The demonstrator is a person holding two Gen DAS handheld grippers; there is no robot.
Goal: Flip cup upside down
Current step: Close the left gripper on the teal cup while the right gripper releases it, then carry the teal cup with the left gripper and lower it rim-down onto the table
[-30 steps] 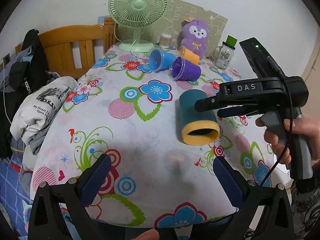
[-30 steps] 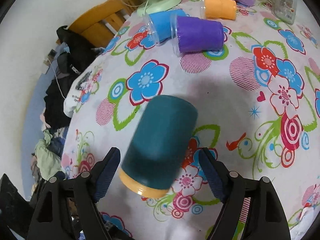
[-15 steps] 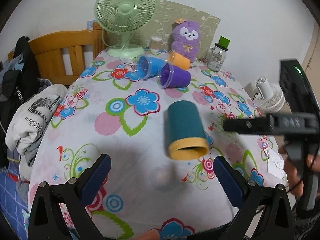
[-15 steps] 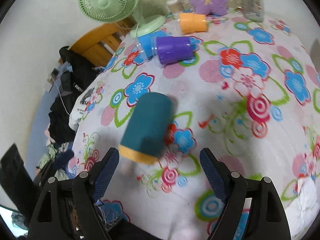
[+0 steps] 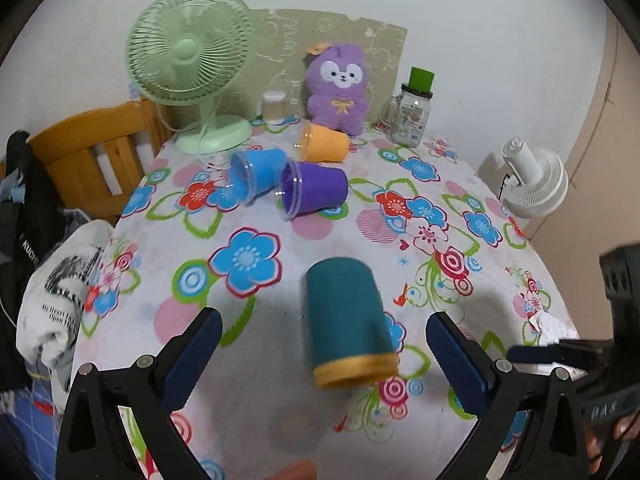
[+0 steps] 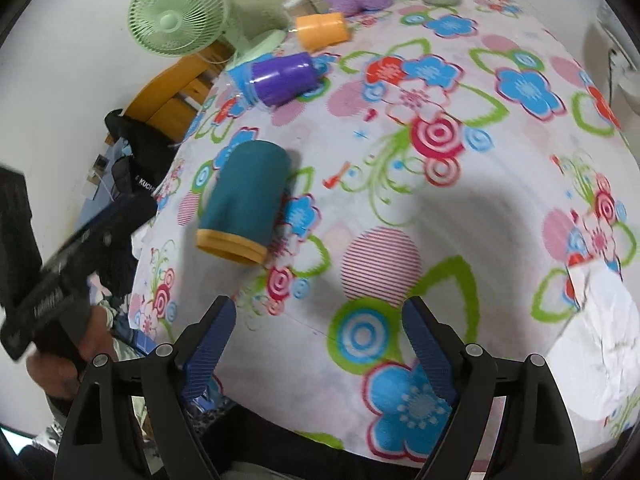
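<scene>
Teal cylindrical cup with a yellow rim band (image 5: 348, 330) is lying on its side on the flower-print tablecloth (image 5: 256, 256), rim toward the person. Left gripper (image 5: 324, 354) is hanging spread wide, empty, cup between its pads. Right gripper (image 6: 318, 338) is gaping empty, well apart. Judgement: closing across mid-body, then rotating rim down, suits best.

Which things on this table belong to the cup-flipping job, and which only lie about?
Job: teal cup lying on its side; left gripper and right gripper, jaws open.

Lying about: blue cup, purple cup, orange cup, green fan, plush toy, glass jar.
</scene>
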